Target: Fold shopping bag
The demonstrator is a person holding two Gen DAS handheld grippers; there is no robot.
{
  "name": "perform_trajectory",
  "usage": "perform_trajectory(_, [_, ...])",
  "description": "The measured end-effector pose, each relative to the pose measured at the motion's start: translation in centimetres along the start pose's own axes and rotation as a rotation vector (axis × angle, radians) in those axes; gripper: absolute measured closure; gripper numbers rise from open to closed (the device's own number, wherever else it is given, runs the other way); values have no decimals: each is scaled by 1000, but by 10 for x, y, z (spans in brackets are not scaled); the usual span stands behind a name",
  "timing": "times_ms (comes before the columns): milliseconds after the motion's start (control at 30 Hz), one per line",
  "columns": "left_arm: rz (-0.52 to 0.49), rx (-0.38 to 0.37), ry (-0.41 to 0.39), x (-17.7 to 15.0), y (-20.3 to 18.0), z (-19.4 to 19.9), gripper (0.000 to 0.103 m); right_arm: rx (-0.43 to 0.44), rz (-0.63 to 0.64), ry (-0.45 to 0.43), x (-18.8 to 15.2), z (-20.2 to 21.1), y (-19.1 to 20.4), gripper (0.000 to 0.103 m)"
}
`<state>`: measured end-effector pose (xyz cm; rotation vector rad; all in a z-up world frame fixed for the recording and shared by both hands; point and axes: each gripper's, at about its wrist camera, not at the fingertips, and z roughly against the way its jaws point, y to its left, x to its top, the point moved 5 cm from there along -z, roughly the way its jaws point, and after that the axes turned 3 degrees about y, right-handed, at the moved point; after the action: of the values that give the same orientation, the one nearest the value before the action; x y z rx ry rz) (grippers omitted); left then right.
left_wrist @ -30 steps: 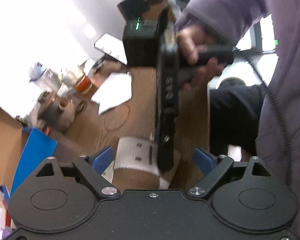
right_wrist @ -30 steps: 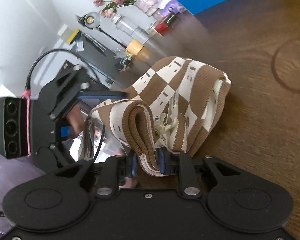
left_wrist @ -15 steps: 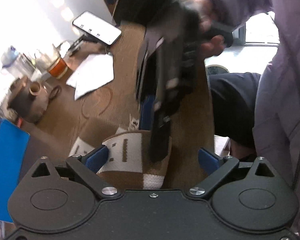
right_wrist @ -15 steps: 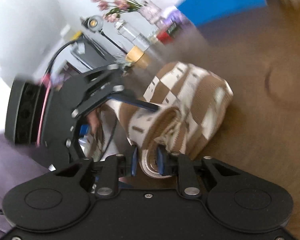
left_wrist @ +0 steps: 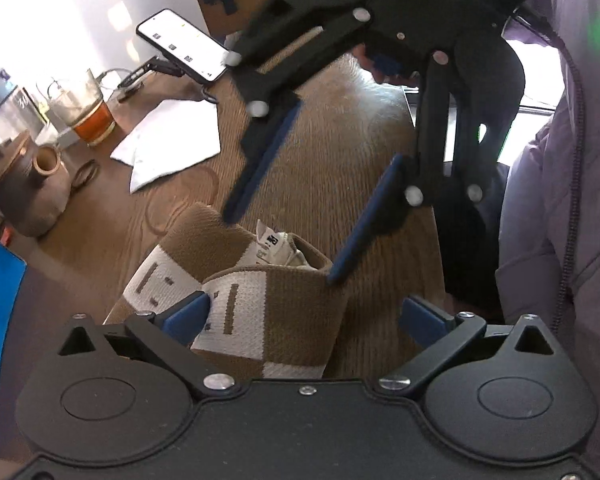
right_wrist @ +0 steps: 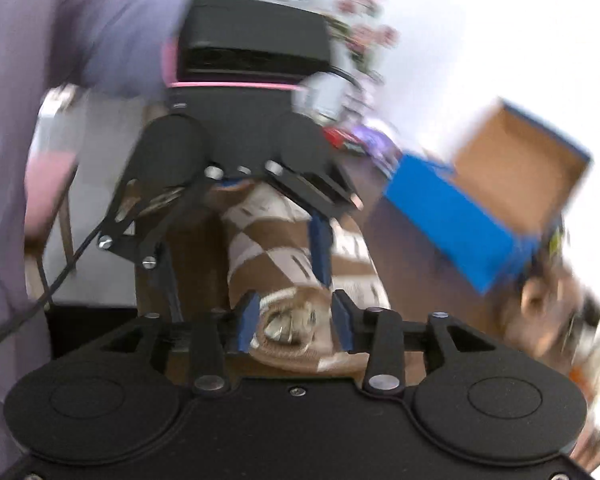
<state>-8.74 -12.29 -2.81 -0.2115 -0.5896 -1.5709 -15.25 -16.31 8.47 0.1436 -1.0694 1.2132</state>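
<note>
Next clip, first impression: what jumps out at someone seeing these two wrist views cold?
The brown-and-white checked shopping bag, folded into a thick bundle on the wooden table, sits between both grippers. The right gripper reaches in from above, jaws opening around the bundle's end, while the left gripper stands wide, the bag between its fingers. At left, a glass of amber tea and a lit phone.

From my remote seat I saw a brown wood-grain table (left_wrist: 328, 152) filling the middle of the left wrist view, with a pale wall (left_wrist: 60, 8) washed out by strong light from nine to twelve o'clock and a bright window (left_wrist: 536, 92) at about two o'clock. At ten o'clock a phone (left_wrist: 182, 46) sat on a stand beside a glass of amber drink (left_wrist: 86, 114), a white paper (left_wrist: 172, 142) and a dark clay teapot (left_wrist: 24, 188) at nine. In the blurred right wrist view, pink flowers (right_wrist: 364, 32) stood at one o'clock against a white wall, and an open blue box (right_wrist: 460, 216) lay at three.
</note>
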Motion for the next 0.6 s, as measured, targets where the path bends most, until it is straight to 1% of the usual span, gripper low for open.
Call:
perform_trajectory(33, [-6, 5, -3, 0, 0, -1, 1, 5, 72, -7, 5, -3, 5, 49])
perform_trajectory(67, [-13, 9, -9, 1, -1, -2, 1, 16, 107, 2, 8, -5, 8, 42])
perform_trajectory(100, [-21, 11, -15, 1, -2, -2, 1, 36, 131, 16, 10, -9, 10, 41])
perform_trajectory(167, [-31, 6, -24, 3, -3, -3, 1, 94, 184, 42, 13, -20, 16, 41])
perform_trajectory(200, [-31, 6, -22, 4, -3, -3, 1, 108, 206, 47, 14, -24, 18, 41])
perform_trajectory(267, [-30, 17, -13, 3, -2, -6, 1, 117, 236, 52, 12, -32, 18, 41])
perform_trajectory(333, [-29, 24, -16, 2, -2, -6, 1, 123, 241, 38, 9, -34, 18, 40])
perform_trajectory(433, [-26, 28, -10, 2, -1, -4, 1, 100, 253, 8, 4, -35, 24, 41])
perform_trajectory(500, [-26, 30, 1, 1, 0, 1, 1, 82, 264, -5, 1, -35, 29, 44])
perform_trajectory(567, [-9, 49, 9, -4, 5, 23, 1, 72, 256, -19, -1, -32, 34, 46])
perform_trajectory(600, [-5, 76, 9, -8, 7, 34, 1, 70, 253, -17, -1, -31, 35, 47])
